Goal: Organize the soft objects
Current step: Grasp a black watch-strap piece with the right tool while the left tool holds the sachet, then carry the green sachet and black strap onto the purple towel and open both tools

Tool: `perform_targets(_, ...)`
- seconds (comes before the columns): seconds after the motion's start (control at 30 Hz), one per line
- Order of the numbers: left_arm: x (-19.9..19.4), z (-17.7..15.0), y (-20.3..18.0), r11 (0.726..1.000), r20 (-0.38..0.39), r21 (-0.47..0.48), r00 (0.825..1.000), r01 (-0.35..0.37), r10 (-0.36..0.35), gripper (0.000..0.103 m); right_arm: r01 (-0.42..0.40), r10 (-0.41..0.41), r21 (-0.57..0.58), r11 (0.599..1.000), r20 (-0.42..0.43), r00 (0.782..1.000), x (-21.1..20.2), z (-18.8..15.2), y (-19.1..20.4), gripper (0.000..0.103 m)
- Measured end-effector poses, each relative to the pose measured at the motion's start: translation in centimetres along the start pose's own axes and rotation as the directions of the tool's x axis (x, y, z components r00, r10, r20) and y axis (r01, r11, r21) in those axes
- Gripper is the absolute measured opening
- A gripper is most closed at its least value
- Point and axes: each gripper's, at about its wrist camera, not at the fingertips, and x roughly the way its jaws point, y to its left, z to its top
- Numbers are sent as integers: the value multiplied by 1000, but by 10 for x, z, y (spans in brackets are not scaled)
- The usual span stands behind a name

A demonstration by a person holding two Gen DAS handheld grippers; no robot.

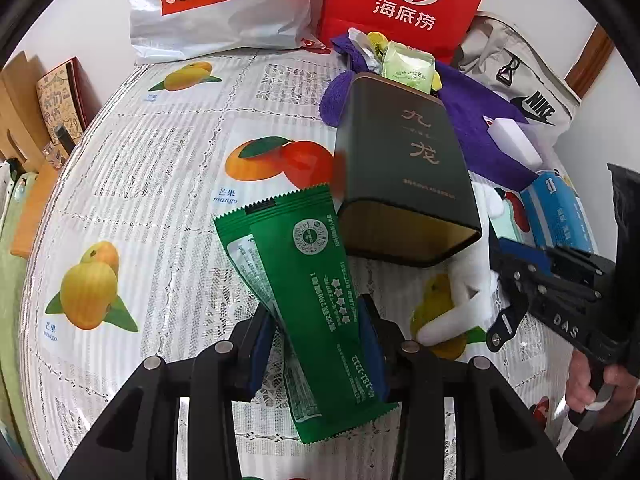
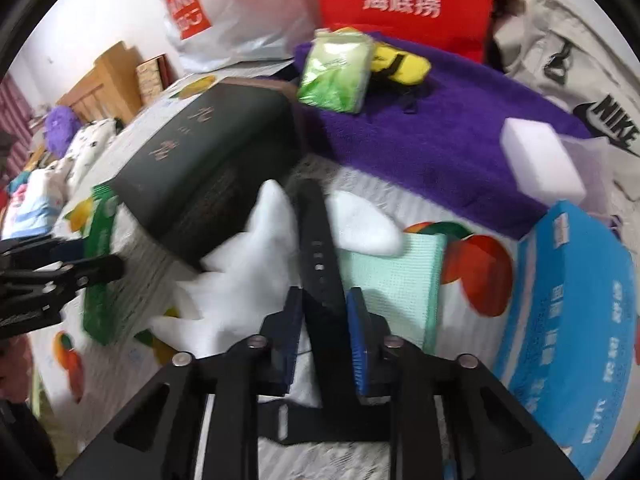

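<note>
Risk: the black strap (image 2: 320, 248) between the right tongs (image 2: 326, 340) lies over the white soft toy (image 2: 256, 264); lifting could drag the toy or let the strap slip. The pads bracket the strap closely; full contact cannot be confirmed. The left tongs (image 1: 320, 344) are clamped on the green packet (image 1: 304, 280), above the surface (image 1: 160, 160). Beyond, the dark tin (image 1: 404, 172) stands, the purple towel (image 2: 440, 120) behind it

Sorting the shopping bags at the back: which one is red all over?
The Haidilao bag, solid red with a white Hi logo; the Miniso bag is white with only a red label.
</note>
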Motion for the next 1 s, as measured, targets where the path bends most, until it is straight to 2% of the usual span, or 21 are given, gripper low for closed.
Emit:
perform_targets(0.3, -8, -8, -3, 1000, -2, 11, 1000, -17, 17, 39, -37, 36, -22, 999, -19, 999, -14, -26, 16, 21)
perform_targets(0.5, -15, -18, -5, 999, -4, 18, 1000, -27, 27, 39, -32, 32, -3, 999, 18, 999, -36, -39, 20, 20)
perform_targets(0.87, -35, -22, -27, 999, 18, 37, 999, 29, -29, 39, 3, -8, 66, 998, 75, 997, -86, -62, -1, 21)
perform_targets(1.0, -41, -23, -33, 999, 25, 42, 1000, 10, -11, 39, 11, -19, 88, 996, 95, 995, -104, -78, -10, 21)
